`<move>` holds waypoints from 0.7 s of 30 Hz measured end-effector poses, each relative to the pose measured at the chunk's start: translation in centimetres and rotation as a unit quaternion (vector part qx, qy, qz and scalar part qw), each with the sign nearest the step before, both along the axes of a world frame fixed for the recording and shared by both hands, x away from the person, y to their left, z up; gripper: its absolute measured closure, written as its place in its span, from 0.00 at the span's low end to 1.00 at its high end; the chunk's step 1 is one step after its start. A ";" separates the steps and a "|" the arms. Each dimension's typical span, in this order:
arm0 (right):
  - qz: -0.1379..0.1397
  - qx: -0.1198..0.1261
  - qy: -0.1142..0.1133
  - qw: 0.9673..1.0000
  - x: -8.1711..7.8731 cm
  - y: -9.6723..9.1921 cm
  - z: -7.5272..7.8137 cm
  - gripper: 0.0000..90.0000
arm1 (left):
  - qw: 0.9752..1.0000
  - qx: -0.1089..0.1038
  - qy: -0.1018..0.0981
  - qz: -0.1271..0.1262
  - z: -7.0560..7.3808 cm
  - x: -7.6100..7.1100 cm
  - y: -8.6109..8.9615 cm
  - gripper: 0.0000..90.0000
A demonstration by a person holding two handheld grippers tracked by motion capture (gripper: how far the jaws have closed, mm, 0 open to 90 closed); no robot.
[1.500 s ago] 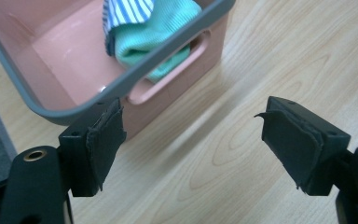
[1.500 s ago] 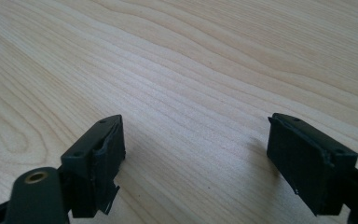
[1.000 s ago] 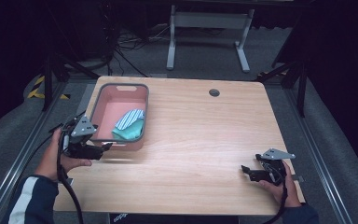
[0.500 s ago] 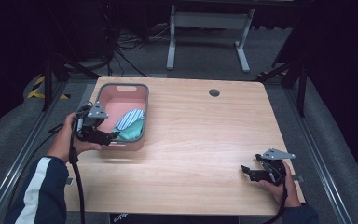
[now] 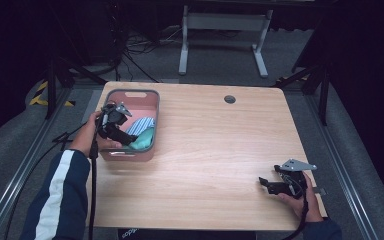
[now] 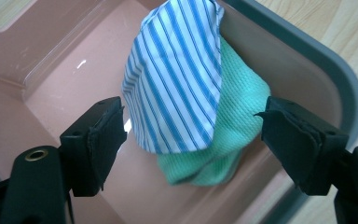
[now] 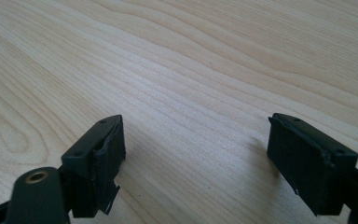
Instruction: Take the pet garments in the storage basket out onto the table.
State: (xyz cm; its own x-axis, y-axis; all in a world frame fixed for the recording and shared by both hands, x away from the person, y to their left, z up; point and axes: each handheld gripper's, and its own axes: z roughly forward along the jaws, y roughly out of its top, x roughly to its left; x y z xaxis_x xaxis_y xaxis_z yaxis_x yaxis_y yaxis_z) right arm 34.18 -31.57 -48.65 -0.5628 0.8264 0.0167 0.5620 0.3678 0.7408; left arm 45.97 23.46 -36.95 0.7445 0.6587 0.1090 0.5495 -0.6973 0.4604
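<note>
Table (image 5: pixel 215 165): light wood grain, rectangular, with a round grommet hole (image 5: pixel 229 99) near the far edge. Room: dark, grey floor, black cables and a grey metal stand (image 5: pixel 223 37) beyond the table, yellow-black tape at the left. Bin (image 5: pixel 152 107): pink, grey-rimmed, placed at the table's left edge. Striped cloth (image 6: pixel 177 79), blue and white, is laid over a green cloth (image 6: pixel 233 126) against the bin's right wall. Left tool (image 5: pixel 121 131): held over the bin, jaws released, cloths framed between them but not pressed; this is made plain in the left gripper view, where the high view gives little more than the cloths' colours. Right tool (image 5: pixel 264 183): rested near the table's right front corner, well apart from the bin, jaws released with bare wood between, as seen in the right gripper view.
</note>
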 end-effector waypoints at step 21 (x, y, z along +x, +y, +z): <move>0.000 0.000 0.000 1.000 0.0 0.0 0.0 0.22 | 0.996 0.060 0.073 0.003 -3.4 4.2 -2.7 0.25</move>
State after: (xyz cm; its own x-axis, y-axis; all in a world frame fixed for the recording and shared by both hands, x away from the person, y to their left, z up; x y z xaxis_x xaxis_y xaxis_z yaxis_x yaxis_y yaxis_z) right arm 34.18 -31.58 -48.66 -0.5634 0.8260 0.0158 0.5616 0.3689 0.7406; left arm 50.16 20.71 -40.36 0.7544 0.6518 0.0773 0.6088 -0.7389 0.2888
